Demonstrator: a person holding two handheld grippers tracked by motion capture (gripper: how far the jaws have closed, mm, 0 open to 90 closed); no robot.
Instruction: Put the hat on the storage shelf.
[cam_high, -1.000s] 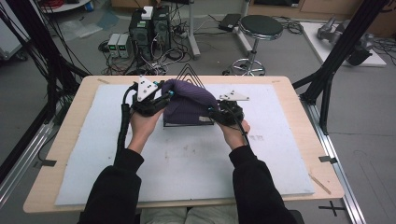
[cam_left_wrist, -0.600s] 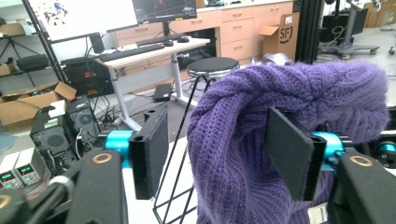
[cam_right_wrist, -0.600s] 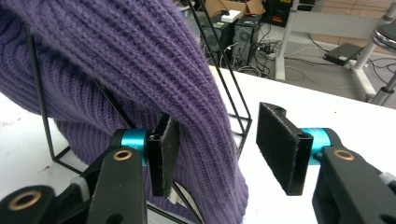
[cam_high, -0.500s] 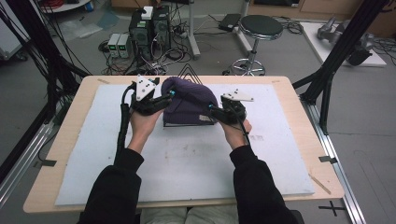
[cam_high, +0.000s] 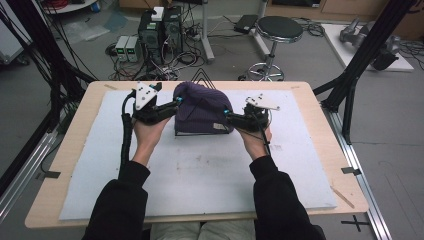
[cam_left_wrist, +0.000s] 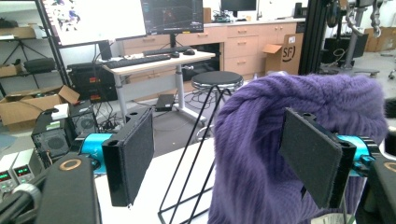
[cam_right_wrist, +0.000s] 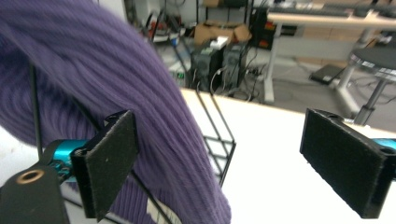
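Note:
A purple knit hat (cam_high: 202, 107) hangs over a black wire stand (cam_high: 202, 78) at the back middle of the table. My left gripper (cam_high: 176, 103) sits at the hat's left side and my right gripper (cam_high: 228, 114) at its right side. In the left gripper view the jaws (cam_left_wrist: 222, 158) have just been opening; the hat's edge (cam_left_wrist: 261, 140) lies between the pads (cam_left_wrist: 130, 154) without being pressed. In the right gripper view the jaws (cam_right_wrist: 229, 161) have also just been opening. There the hat (cam_right_wrist: 116, 70) drapes past the left pad (cam_right_wrist: 112, 158) and part of it hangs loose in the gap.
A white mat (cam_high: 200, 175) covers the wooden table (cam_high: 325, 150). Behind the table stand a black stool (cam_high: 282, 27) and computer boxes (cam_high: 160, 27) among cables. Black frame posts (cam_high: 367, 55) rise at both sides.
Both grippers have opened and released the hat's sides, and the hands have drawn slightly apart. The hat now sits over the stand on its own.

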